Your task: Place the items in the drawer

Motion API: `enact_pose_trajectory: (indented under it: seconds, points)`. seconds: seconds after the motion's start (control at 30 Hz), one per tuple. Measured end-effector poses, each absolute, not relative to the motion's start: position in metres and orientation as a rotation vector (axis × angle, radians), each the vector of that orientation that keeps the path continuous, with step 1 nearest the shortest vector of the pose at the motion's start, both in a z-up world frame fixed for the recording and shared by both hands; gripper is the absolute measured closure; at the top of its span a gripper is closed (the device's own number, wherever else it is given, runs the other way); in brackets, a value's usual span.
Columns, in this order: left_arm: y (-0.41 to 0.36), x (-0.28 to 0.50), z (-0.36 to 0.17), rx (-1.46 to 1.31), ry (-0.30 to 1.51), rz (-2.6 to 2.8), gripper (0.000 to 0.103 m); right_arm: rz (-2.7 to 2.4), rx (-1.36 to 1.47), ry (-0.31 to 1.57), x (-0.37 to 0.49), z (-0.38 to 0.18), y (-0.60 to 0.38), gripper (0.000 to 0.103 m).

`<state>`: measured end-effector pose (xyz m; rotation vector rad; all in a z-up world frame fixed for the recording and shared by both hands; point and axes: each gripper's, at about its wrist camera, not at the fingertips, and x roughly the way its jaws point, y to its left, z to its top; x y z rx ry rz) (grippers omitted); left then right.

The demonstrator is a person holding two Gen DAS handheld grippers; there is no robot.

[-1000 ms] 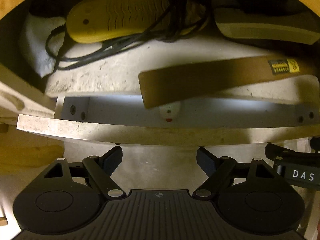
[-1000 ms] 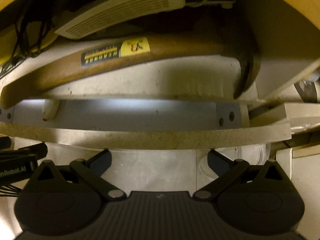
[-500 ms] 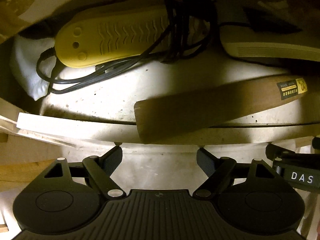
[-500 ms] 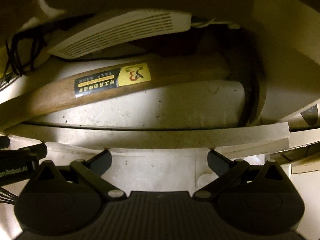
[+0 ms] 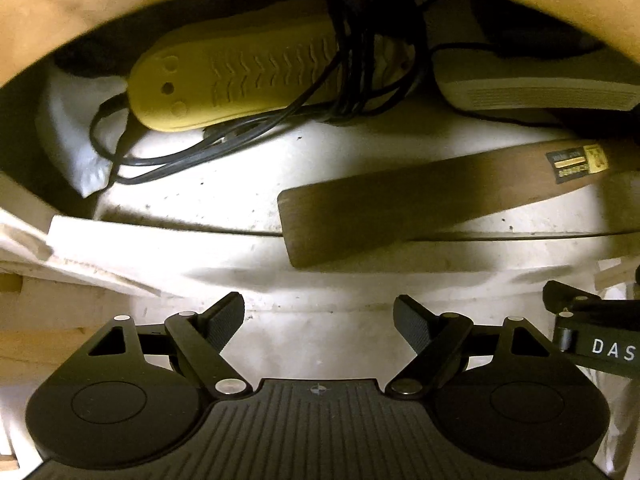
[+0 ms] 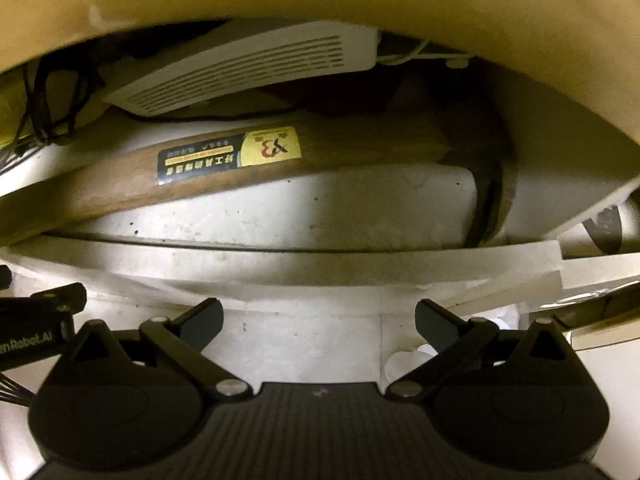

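Observation:
A white drawer (image 5: 168,252) stands partly open under a wooden top. In it lies a hammer with a wooden handle (image 5: 400,208) and a dark head (image 6: 490,196); its label shows in the right wrist view (image 6: 232,154). A yellow shoe-shaped device (image 5: 236,80) wrapped in black cord (image 5: 168,156) lies at the back left. A white vented box (image 6: 248,68) lies at the back. My left gripper (image 5: 319,318) is open and empty just in front of the drawer's front edge. My right gripper (image 6: 319,320) is open and empty beside it, by the same front edge (image 6: 360,264).
A wooden top (image 5: 120,8) overhangs the drawer, also in the right wrist view (image 6: 360,4). A white cloth or bag (image 5: 76,132) sits in the drawer's back left corner. The other gripper shows at the right edge (image 5: 600,340) of the left wrist view.
The drawer has slid inward under the wooden top; its front panel's inner face is out of sight and the overhang covers more of the contents. Both grippers stayed open at the front.

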<state>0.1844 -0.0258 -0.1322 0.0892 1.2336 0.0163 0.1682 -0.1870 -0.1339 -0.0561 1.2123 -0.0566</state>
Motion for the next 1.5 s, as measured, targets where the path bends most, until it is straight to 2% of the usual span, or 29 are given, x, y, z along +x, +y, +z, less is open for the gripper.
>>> enact_pose_trajectory:
  seconds: [1.07,1.5]
  points:
    - [-0.005,0.019,-0.015,0.063,0.971,-0.082,0.021,-0.001,-0.067,0.994,0.027,-0.03,-0.189,0.001]
    - [0.003,-0.017,0.011,0.063,0.911,-0.067,0.021,0.01,-0.062,0.889,-0.025,0.001,-0.191,0.001]
